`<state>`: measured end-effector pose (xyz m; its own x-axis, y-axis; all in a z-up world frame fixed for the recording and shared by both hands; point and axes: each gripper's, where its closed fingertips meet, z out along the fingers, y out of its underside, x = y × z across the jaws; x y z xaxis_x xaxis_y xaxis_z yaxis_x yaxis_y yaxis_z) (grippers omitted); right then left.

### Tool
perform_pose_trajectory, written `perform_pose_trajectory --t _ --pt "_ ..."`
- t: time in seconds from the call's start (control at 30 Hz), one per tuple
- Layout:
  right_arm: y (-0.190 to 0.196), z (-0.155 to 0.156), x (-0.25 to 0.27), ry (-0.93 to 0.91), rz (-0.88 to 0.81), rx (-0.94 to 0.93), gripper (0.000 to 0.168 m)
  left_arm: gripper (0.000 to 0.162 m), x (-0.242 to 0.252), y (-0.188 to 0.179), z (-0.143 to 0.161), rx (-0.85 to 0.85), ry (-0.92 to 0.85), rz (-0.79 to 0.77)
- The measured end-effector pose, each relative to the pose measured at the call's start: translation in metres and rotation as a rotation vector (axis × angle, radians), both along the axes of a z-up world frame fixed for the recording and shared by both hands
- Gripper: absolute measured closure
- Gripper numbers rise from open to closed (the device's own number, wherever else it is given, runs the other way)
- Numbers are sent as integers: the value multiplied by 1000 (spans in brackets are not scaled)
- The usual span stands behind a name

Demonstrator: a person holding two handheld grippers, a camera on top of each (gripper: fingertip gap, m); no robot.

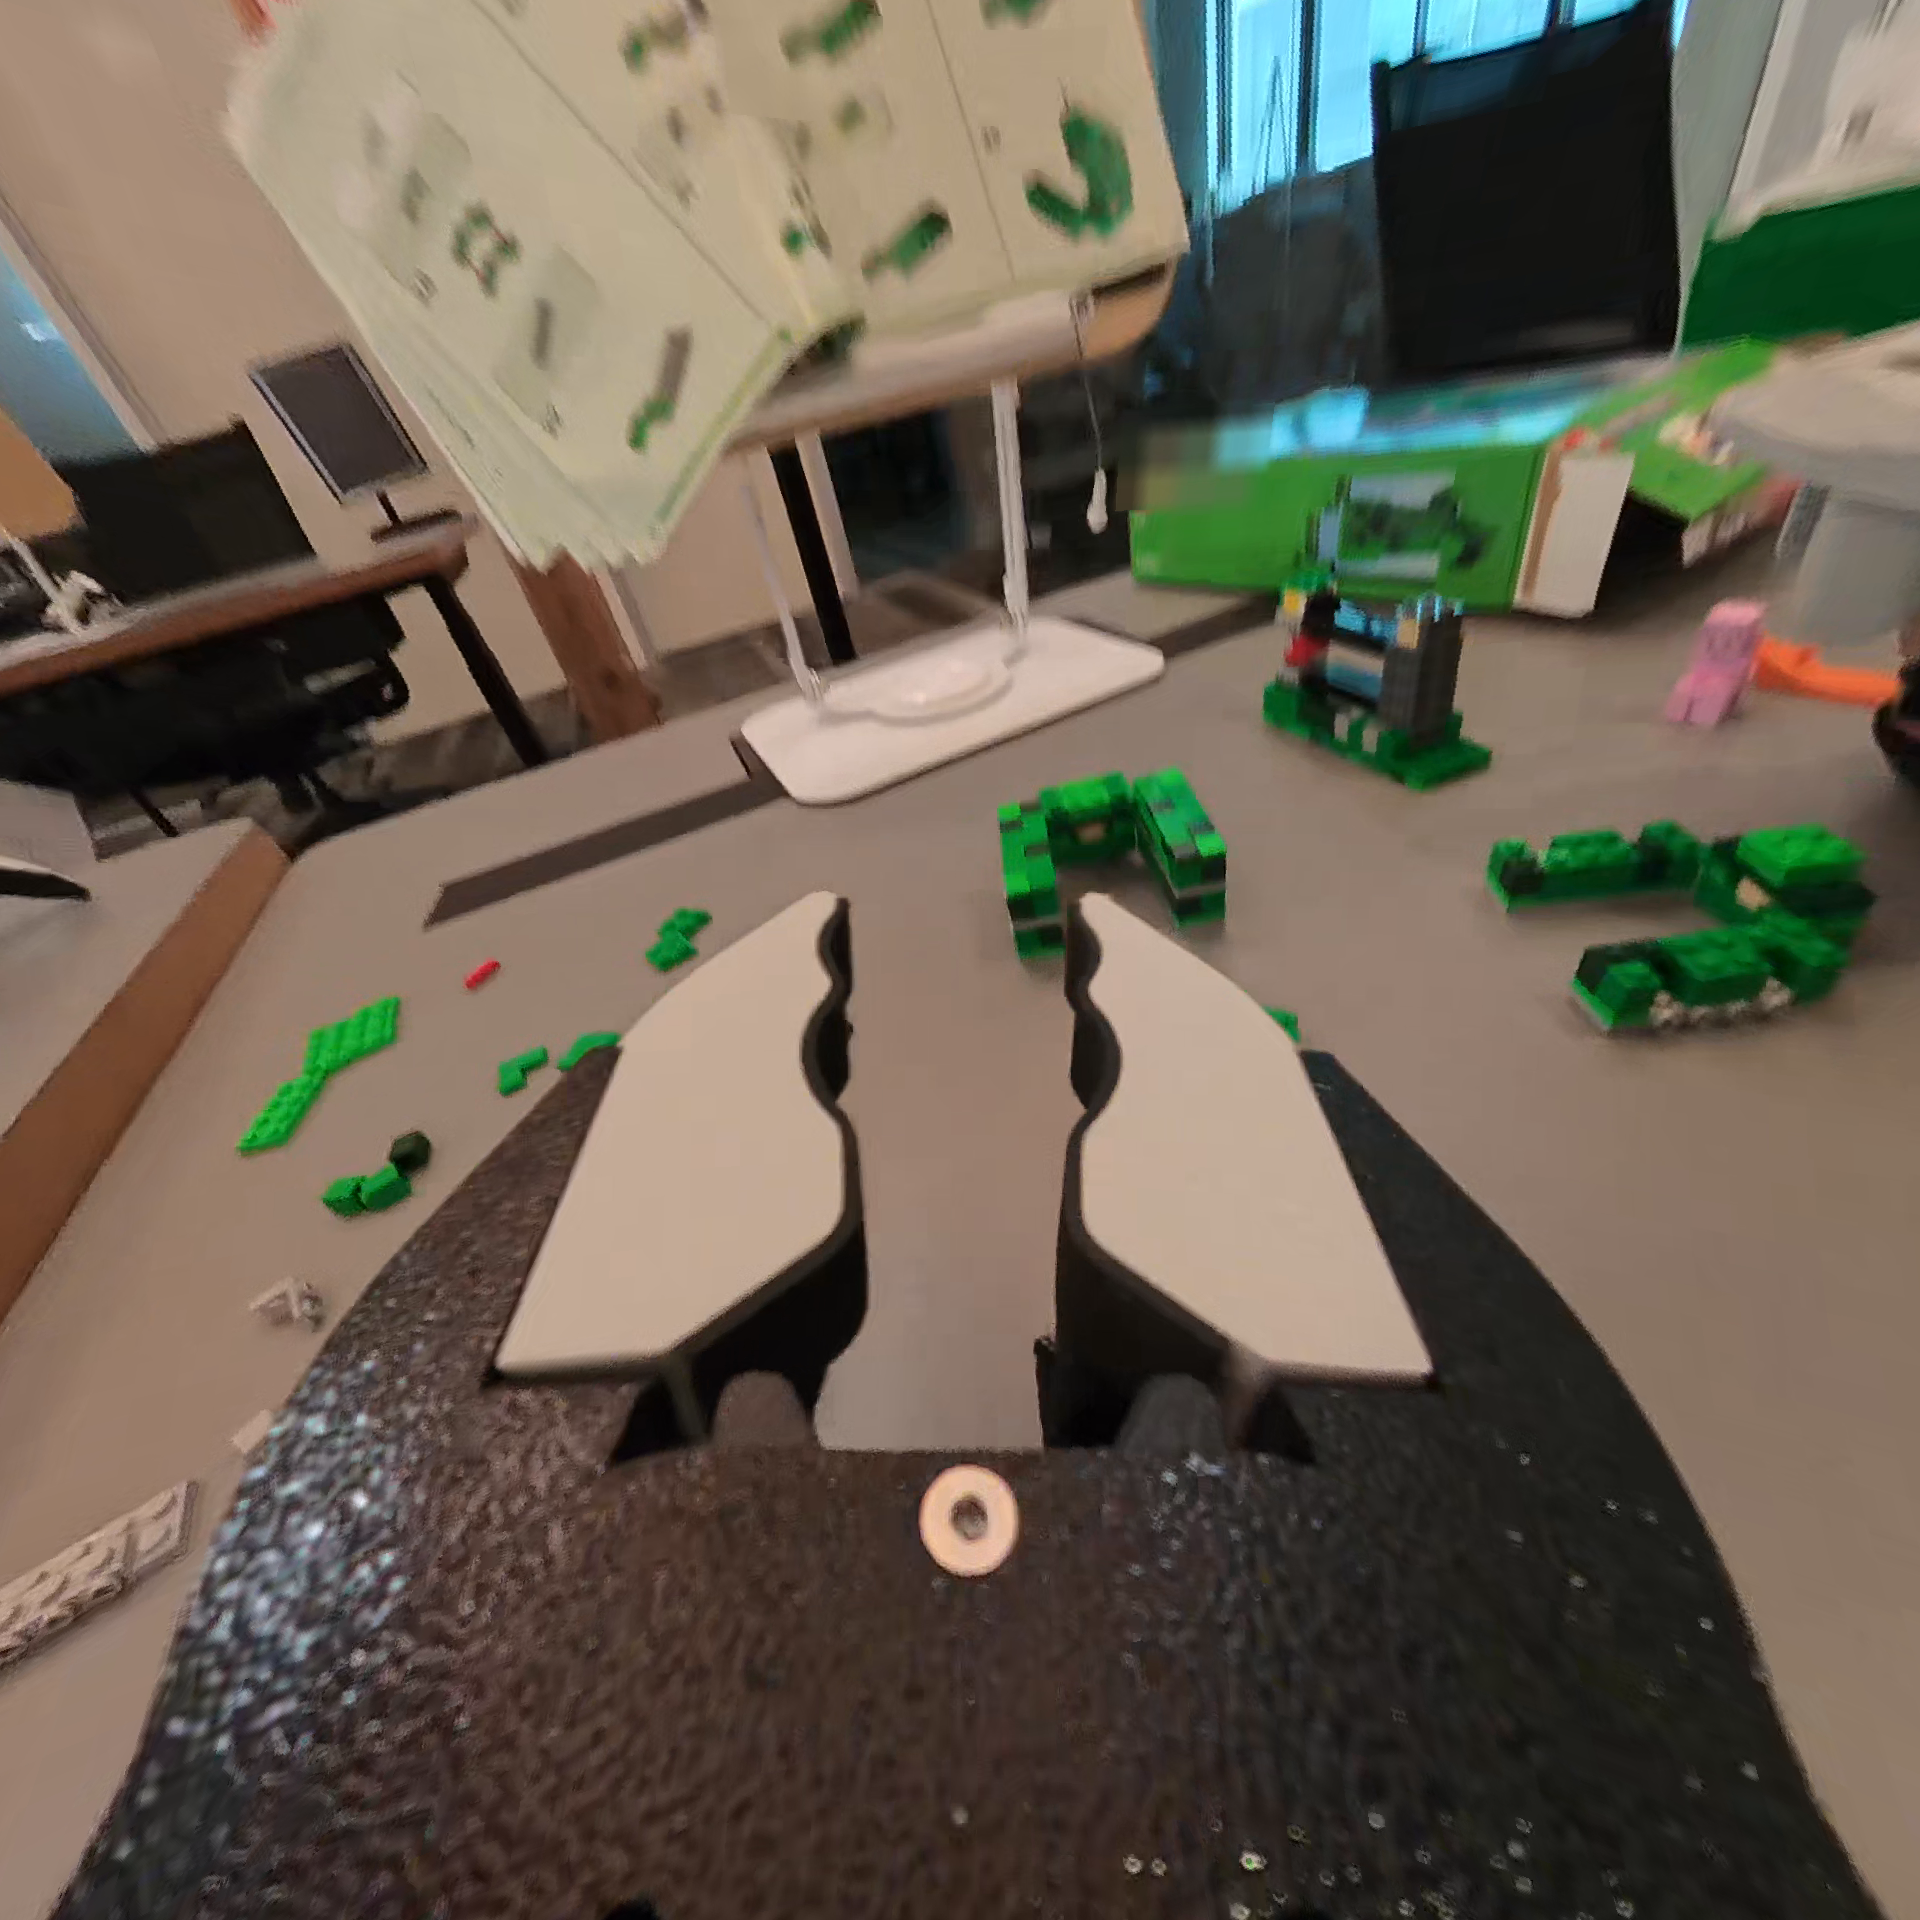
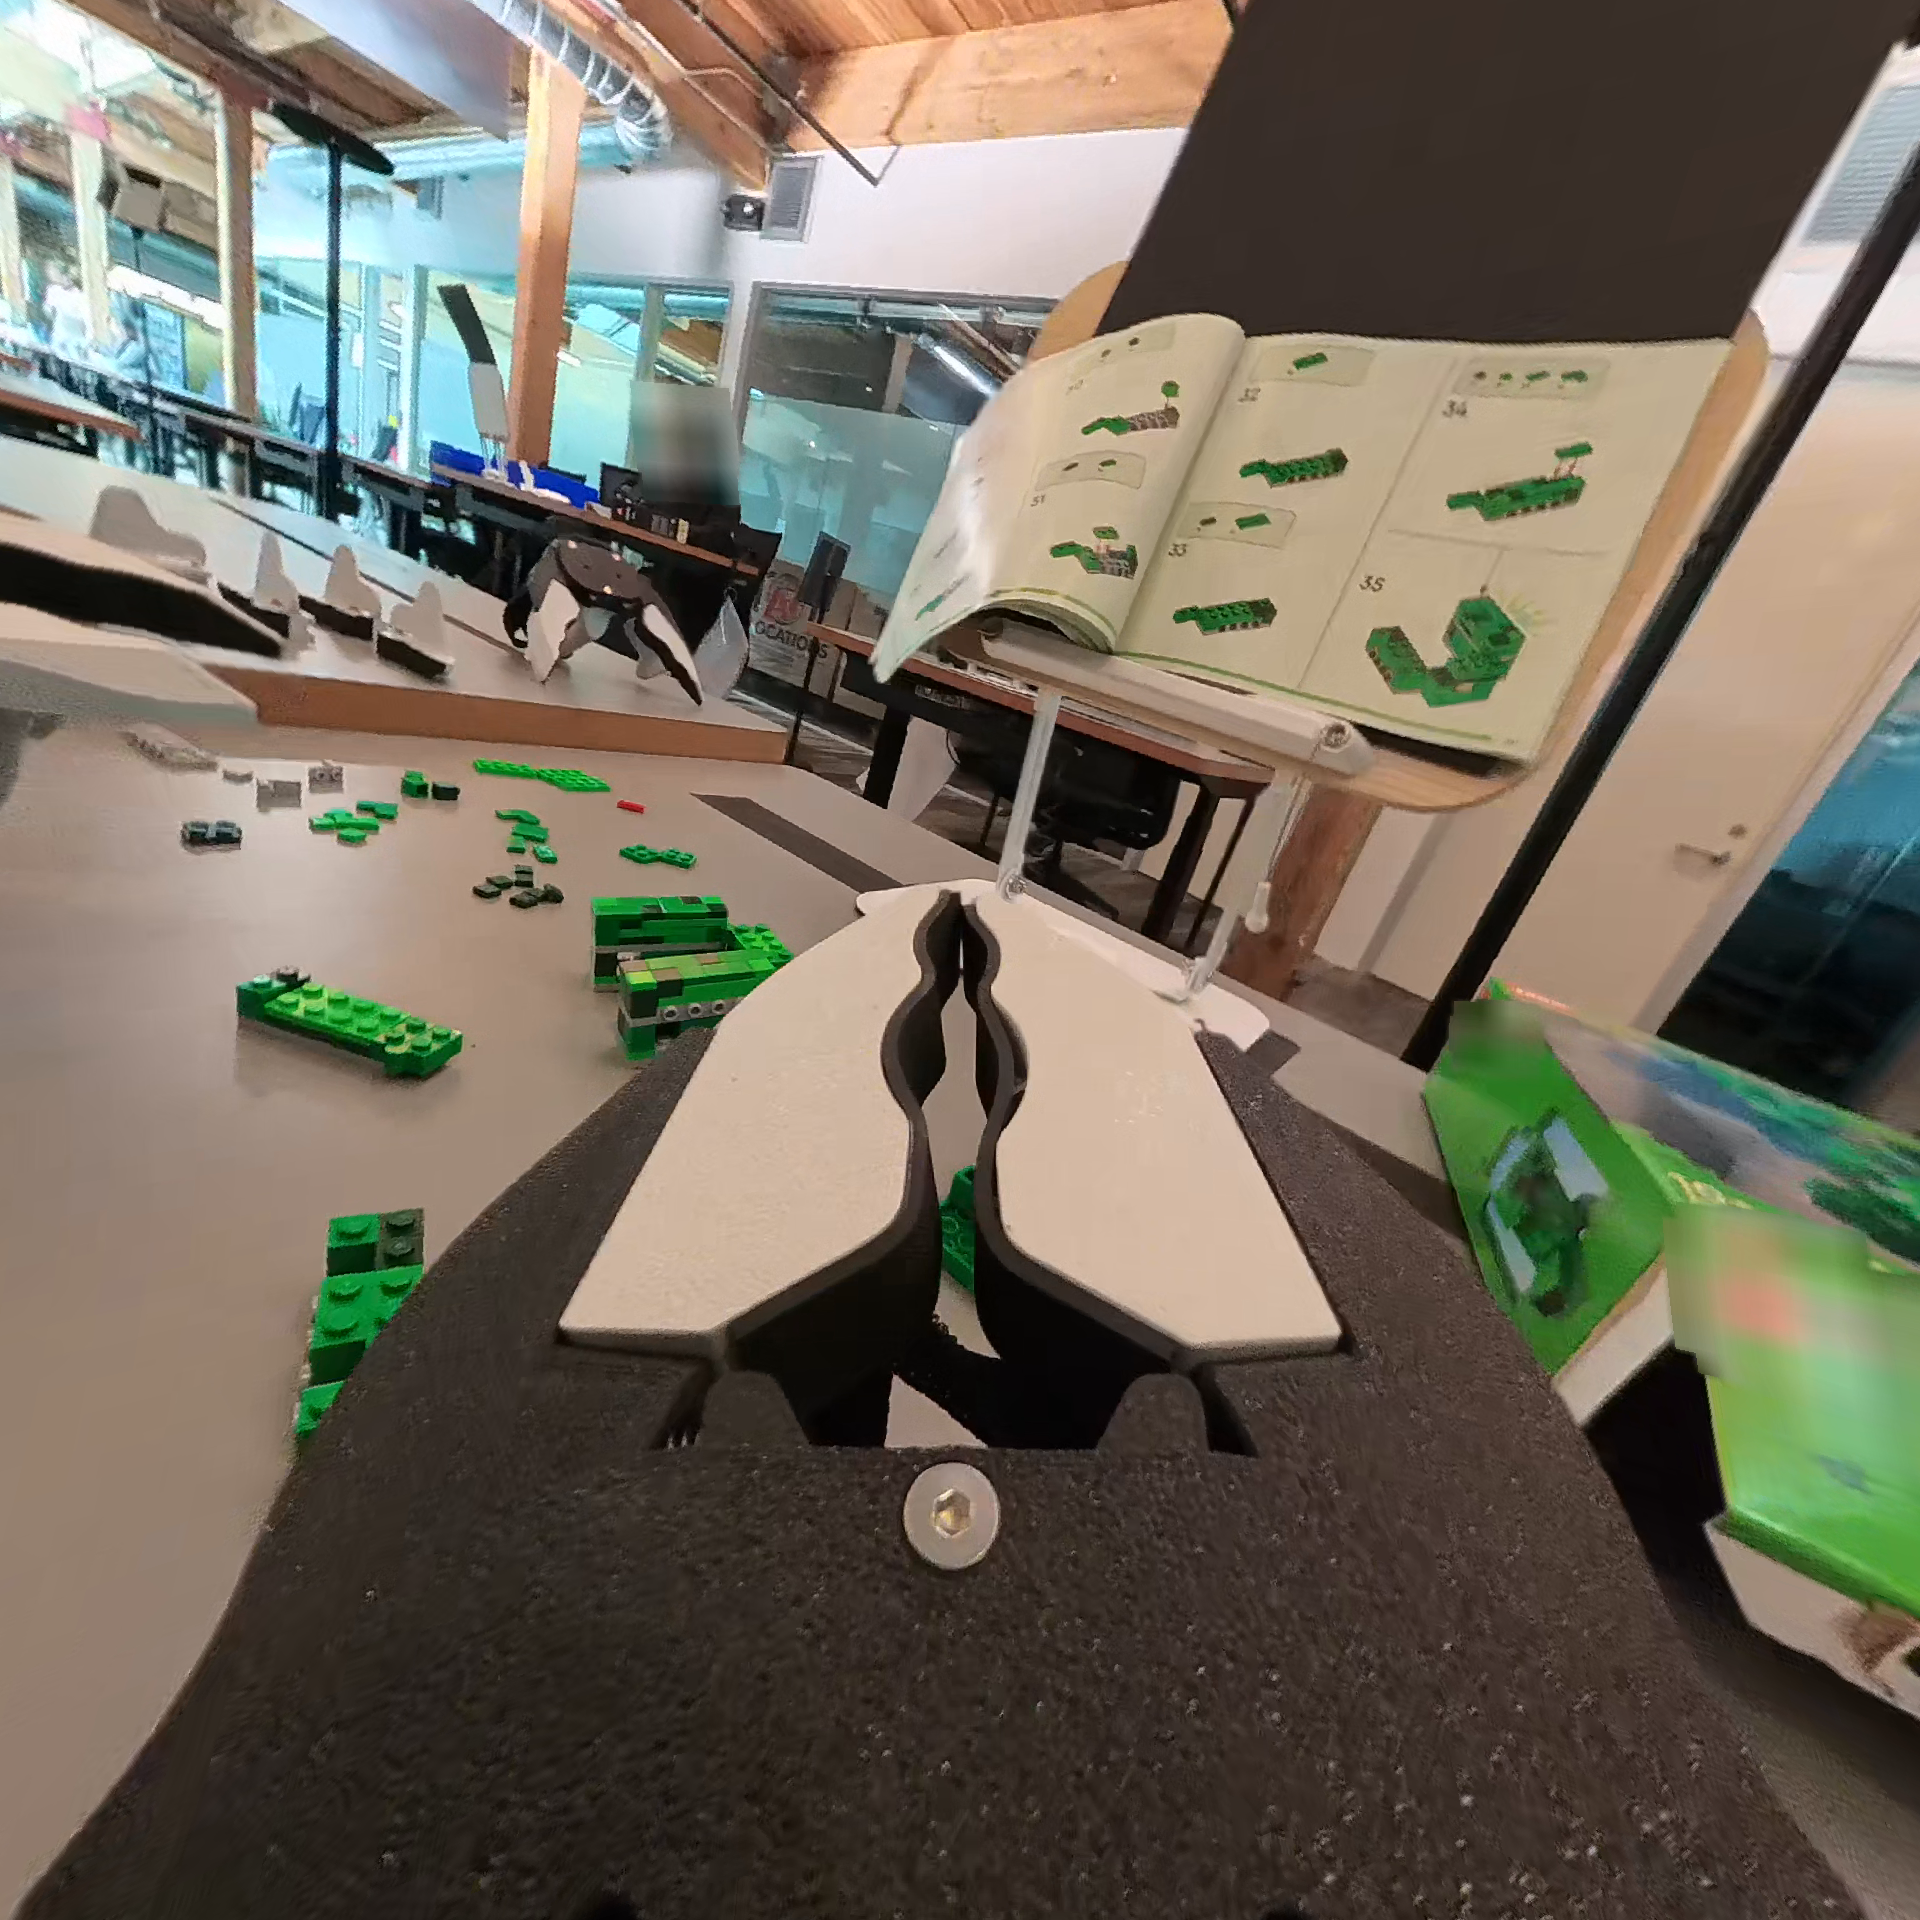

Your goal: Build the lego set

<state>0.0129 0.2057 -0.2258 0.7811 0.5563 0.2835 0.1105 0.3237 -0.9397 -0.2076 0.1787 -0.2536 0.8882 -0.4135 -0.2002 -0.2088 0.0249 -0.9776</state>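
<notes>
In the left wrist view my left gripper is open and empty above the grey table. Just beyond its tips stands a green U-shaped assembly; a larger curved green assembly lies to the right. Loose green plates lie to the left. In the right wrist view my right gripper is shut, tips together, low over the table. A green brick shows through the gap below its fingers. A green stacked assembly, a long green plate build and small loose pieces lie to its left.
An open instruction booklet rests on a white stand at the table's far edge. A small green-and-grey build, a pink figure and the green set box stand on the right. Another gripper lies on the neighbouring table. The left gripper's tips are roughly 25 cm from the right gripper's. The green U-shaped assembly lies around 15 cm away from my left fingertips.
</notes>
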Motion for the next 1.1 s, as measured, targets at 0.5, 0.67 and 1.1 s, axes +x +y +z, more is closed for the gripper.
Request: perform_pose_trajectory --t 0.5,0.67,1.1 --pt "9 -6 4 -18 -38 -34 168 111 -30 11 15 137 -46 181" --pt "9 -5 4 -8 -25 -33 168 114 -27 10 17 162 -21 171" --pt "8 -5 2 -12 -12 -29 168 127 -27 10 16 154 -26 152"
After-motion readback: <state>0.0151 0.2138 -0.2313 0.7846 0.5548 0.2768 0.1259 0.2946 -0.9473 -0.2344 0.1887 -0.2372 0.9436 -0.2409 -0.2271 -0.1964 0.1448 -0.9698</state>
